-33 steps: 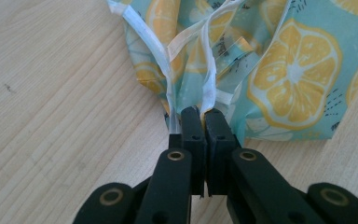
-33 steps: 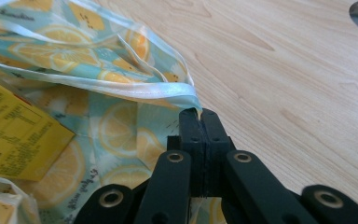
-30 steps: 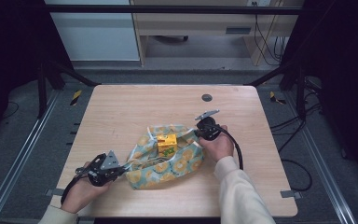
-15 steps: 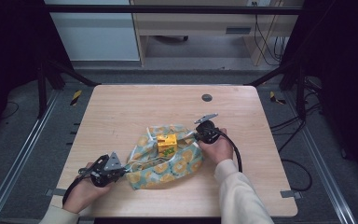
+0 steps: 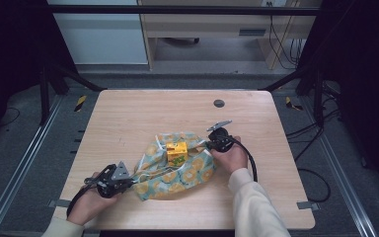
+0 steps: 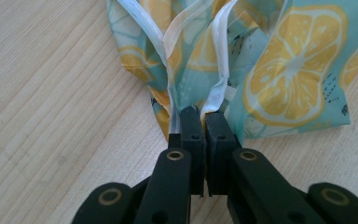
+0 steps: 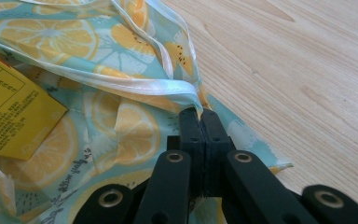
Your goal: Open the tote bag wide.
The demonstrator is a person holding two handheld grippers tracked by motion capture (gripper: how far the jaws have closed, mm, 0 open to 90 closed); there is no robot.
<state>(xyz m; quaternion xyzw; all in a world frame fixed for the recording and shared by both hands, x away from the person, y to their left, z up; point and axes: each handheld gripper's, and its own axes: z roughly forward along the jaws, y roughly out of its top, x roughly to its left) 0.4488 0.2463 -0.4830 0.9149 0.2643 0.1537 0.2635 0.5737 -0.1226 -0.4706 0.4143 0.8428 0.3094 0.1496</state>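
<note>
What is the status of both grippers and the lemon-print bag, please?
Left gripper shut on bag's white drawstrings. Right gripper shut on bag's satin edge. Lemon-print bag flat on table, yellow box on it. Nothing obstructing.

Two black claws, one per hand. Left claw (image 5: 109, 179), at the lower left of the high view: a blocky dark body topped by a grey three-cornered plate, with a black cable looping off toward the bottom edge. Right claw (image 5: 218, 138), right of centre: the same grey plate, and a thick black cable arcing past the wrist. Up close, at the bottom of each gripper view: flat black linkage arms with brass-ringed pivot holes (four in a row), ending in squared pads with small screw holes. Cream long sleeves on both forearms.
</note>
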